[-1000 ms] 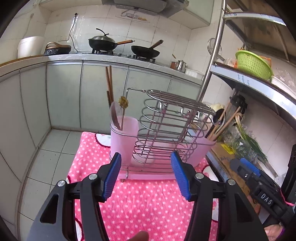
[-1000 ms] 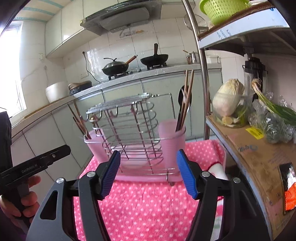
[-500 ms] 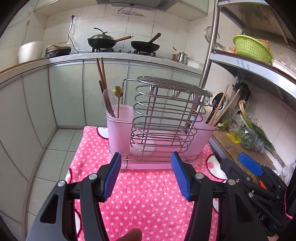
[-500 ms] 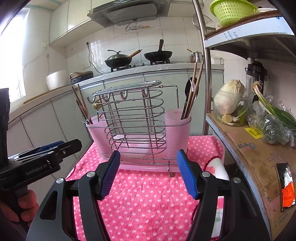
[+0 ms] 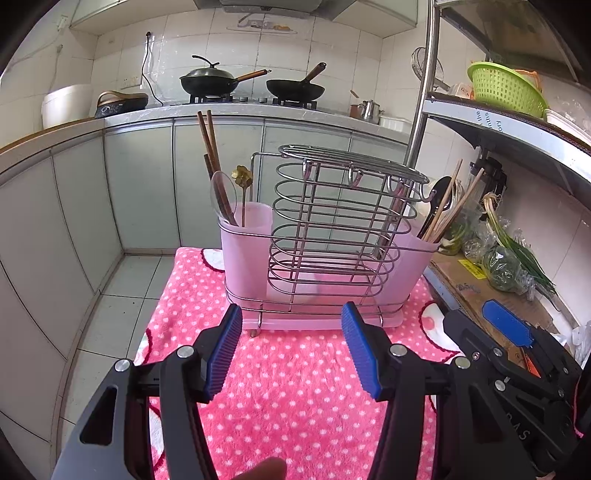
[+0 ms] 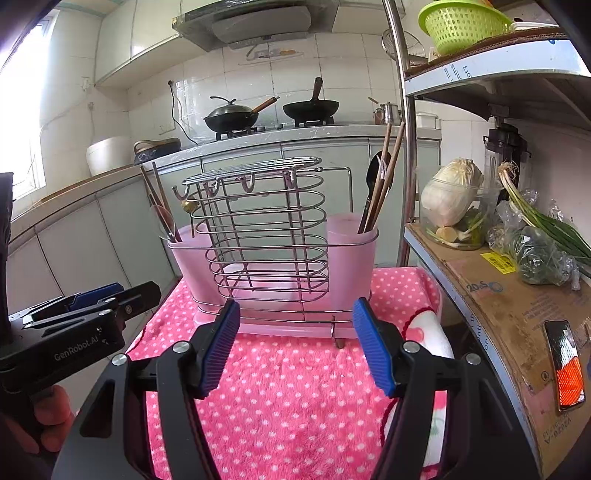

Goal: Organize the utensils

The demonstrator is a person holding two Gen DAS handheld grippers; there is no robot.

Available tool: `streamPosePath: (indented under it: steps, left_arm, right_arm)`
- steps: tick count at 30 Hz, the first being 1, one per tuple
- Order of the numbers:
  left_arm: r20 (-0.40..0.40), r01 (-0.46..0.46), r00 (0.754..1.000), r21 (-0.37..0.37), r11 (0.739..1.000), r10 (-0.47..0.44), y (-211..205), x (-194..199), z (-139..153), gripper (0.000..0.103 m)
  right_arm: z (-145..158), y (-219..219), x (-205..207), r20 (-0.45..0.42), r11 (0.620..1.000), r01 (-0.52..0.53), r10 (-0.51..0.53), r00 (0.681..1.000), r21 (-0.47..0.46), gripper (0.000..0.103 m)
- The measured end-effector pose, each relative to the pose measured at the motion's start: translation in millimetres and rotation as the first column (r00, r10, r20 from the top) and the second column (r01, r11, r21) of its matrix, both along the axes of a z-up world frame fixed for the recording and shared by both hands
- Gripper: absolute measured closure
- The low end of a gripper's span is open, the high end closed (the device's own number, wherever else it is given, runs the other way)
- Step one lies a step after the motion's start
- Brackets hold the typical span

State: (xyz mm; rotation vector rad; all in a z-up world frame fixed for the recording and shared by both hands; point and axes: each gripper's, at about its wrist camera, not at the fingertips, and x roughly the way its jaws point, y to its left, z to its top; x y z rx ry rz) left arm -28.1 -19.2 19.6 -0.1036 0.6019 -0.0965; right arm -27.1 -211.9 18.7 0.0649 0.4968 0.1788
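Note:
A pink utensil holder (image 5: pixel 317 273) with a wire rack (image 5: pixel 340 221) stands on a pink dotted towel (image 5: pixel 288 387). Its left cup holds brown chopsticks (image 5: pixel 208 144), a clear spoon (image 5: pixel 222 197) and a gold-topped spoon (image 5: pixel 242 177). Its right cup holds light chopsticks (image 5: pixel 448 206) and a black spoon (image 5: pixel 437 201). My left gripper (image 5: pixel 291 350) is open and empty in front of the holder. My right gripper (image 6: pixel 295 347) is open and empty, also in front of the holder (image 6: pixel 273 266), and it shows at the right of the left wrist view (image 5: pixel 509 325).
A metal shelf (image 6: pixel 498 288) stands to the right with a cabbage in a clear tub (image 6: pixel 450 195), bagged greens (image 6: pixel 543 251) and a green basket (image 6: pixel 461 24) above. Counter cabinets with two woks (image 5: pixel 210 79) lie behind. Tiled floor lies left of the towel.
Both grippers have drawn back from the holder and dropped lower, so it looks smaller and more towel shows. Both stay open and empty.

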Motion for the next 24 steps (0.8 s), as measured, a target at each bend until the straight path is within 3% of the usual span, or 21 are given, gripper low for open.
streamPosePath:
  steps: [24]
  left_arm:
    - [0.001, 0.004, 1.000, 0.016, 1.000, -0.004, -1.5, -2.1, -0.3, 0.048]
  right_arm:
    - [0.1, 1.3, -0.2, -0.003, 1.000, 0.000, 0.000, 1.000, -0.003, 0.039]
